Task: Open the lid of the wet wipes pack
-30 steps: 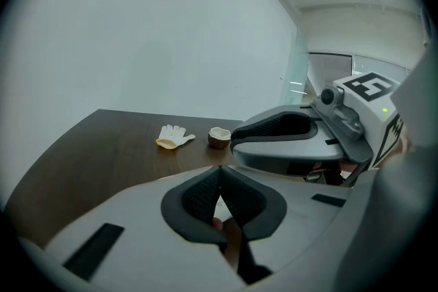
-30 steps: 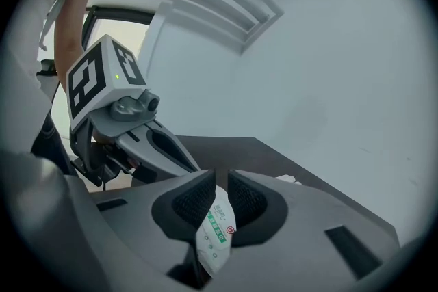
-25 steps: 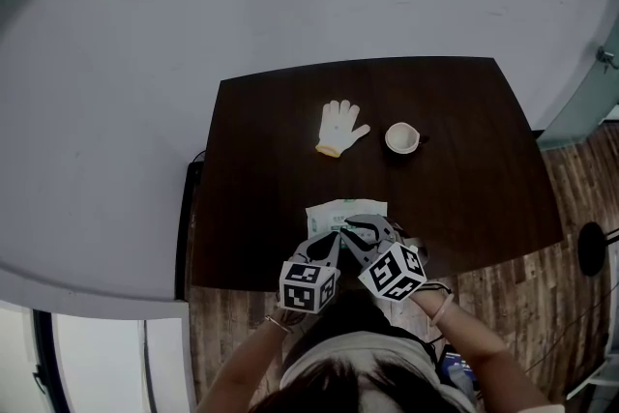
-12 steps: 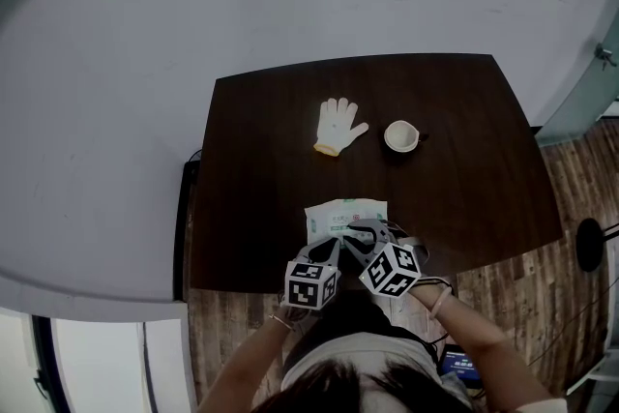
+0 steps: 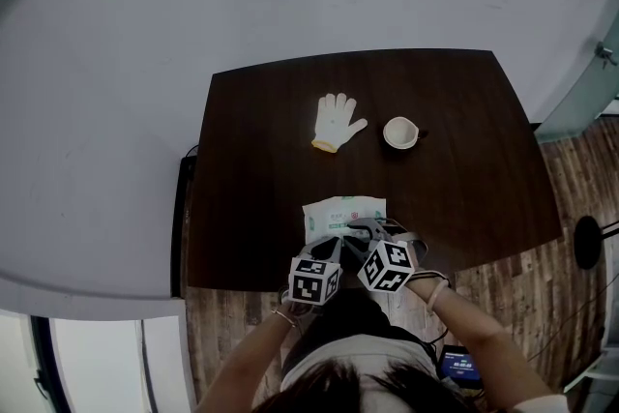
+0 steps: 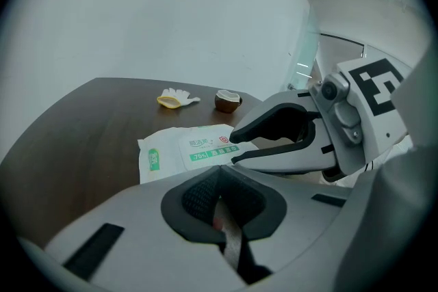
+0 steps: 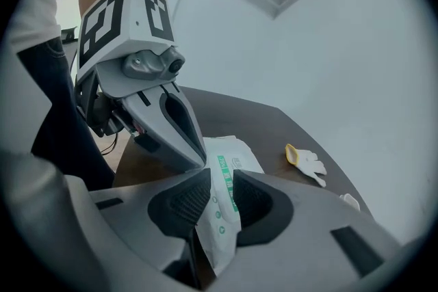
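Observation:
The white wet wipes pack (image 5: 343,213) with green print lies near the table's front edge, its lid label (image 6: 204,147) flat and closed. My left gripper (image 5: 331,243) is at the pack's near edge with its jaws together and a thin pale strip pinched between its pads (image 6: 198,196). My right gripper (image 5: 360,229) is just to the right of it. Its jaws are opening, and the pack's edge (image 7: 222,215) hangs loosely between its pads (image 7: 188,196). In the left gripper view, the right gripper (image 6: 233,148) shows spread over the pack.
A white work glove (image 5: 338,122) and a small cup (image 5: 399,132) lie toward the far side of the dark wooden table (image 5: 464,169). Wooden floor runs along the table's right, and the person stands against the near edge.
Both grippers have sunk toward the table's front edge and drawn closer together. The pack sits lower and flatter at their tips.

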Available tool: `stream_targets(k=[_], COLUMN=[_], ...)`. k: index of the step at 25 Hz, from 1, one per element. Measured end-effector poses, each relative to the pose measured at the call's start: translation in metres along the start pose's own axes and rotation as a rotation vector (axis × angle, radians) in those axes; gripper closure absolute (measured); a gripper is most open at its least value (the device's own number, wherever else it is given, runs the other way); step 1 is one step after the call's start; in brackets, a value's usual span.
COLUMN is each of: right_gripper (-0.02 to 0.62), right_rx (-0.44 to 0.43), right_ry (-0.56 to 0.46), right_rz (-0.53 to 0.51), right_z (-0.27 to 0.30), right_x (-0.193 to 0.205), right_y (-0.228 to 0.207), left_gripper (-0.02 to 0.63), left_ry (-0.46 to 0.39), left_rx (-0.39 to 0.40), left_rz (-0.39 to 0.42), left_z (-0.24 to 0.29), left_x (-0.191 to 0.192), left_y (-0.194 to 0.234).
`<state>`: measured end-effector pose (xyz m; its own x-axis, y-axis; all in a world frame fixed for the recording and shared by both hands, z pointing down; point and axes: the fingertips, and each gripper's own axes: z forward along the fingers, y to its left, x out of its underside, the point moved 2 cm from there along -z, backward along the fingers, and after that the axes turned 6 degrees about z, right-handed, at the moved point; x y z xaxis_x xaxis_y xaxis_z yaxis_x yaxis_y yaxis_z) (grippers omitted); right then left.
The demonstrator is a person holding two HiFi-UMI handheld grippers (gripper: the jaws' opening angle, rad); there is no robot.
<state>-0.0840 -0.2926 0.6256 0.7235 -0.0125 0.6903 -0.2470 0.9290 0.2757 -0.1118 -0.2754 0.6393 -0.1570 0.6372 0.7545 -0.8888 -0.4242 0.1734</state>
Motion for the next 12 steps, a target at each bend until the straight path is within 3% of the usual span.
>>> stream_targets(k=[12], right_gripper=[0.476], right_rx=[-0.027], right_ry=[0.053], right_rz=[-0.076], right_z=[0.014], right_x=[0.009], right_y=[-0.001], left_gripper=[0.592], left_ry=[0.026], left_rx=[0.005], left_rz=[-0.012], left_z=[0.01], left_x=[0.006], left_y=[0.003])
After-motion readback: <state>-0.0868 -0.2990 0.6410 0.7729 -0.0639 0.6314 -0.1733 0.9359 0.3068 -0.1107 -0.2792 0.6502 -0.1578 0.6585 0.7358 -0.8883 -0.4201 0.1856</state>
